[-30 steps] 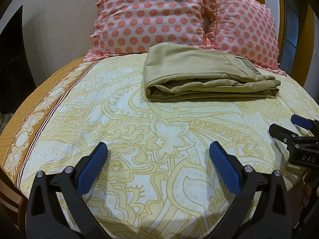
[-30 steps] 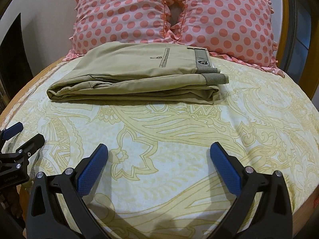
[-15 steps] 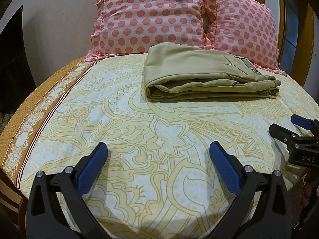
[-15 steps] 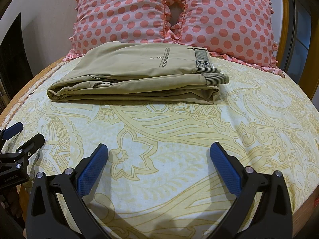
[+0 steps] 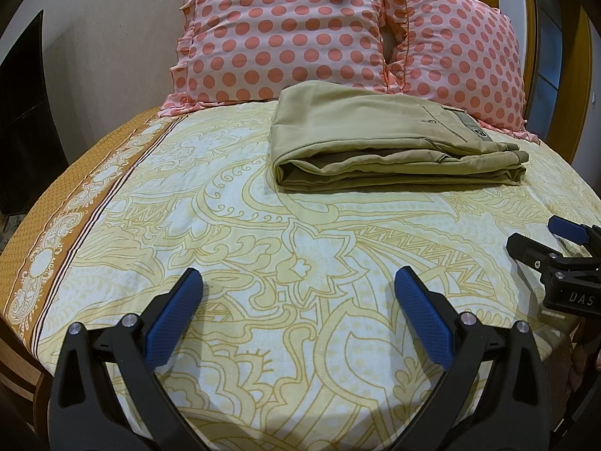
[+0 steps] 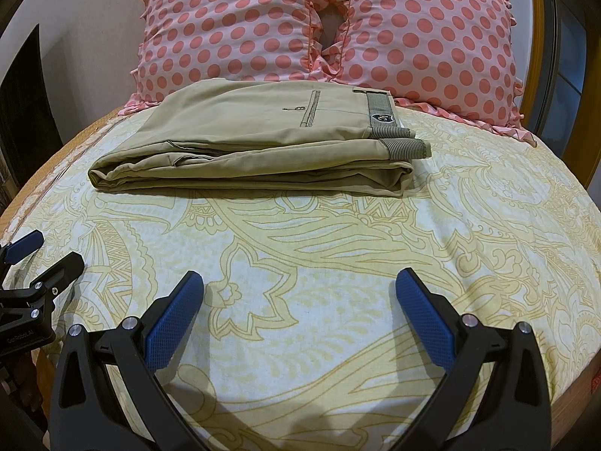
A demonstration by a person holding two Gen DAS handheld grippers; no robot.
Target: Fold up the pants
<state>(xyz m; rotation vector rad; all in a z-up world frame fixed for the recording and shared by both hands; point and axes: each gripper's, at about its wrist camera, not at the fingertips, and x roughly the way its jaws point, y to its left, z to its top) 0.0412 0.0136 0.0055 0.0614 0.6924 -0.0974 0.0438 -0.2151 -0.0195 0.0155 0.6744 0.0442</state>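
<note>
Khaki pants [image 5: 375, 143] lie folded in a flat stack on the bed, just in front of the pillows; they also show in the right wrist view [image 6: 263, 146], waistband to the right. My left gripper [image 5: 298, 282] is open and empty, low over the sheet well short of the pants. My right gripper [image 6: 299, 282] is open and empty too, at the same distance. Each gripper shows at the edge of the other's view: the right one [image 5: 541, 236], the left one [image 6: 41, 253].
Two pink polka-dot pillows [image 5: 293, 30] [image 6: 424, 34] stand against the headboard behind the pants. The yellow patterned sheet [image 5: 233, 233] covers the bed. The bed's left edge has an orange border [image 5: 56, 218]. A dark object [image 5: 22, 120] stands left of the bed.
</note>
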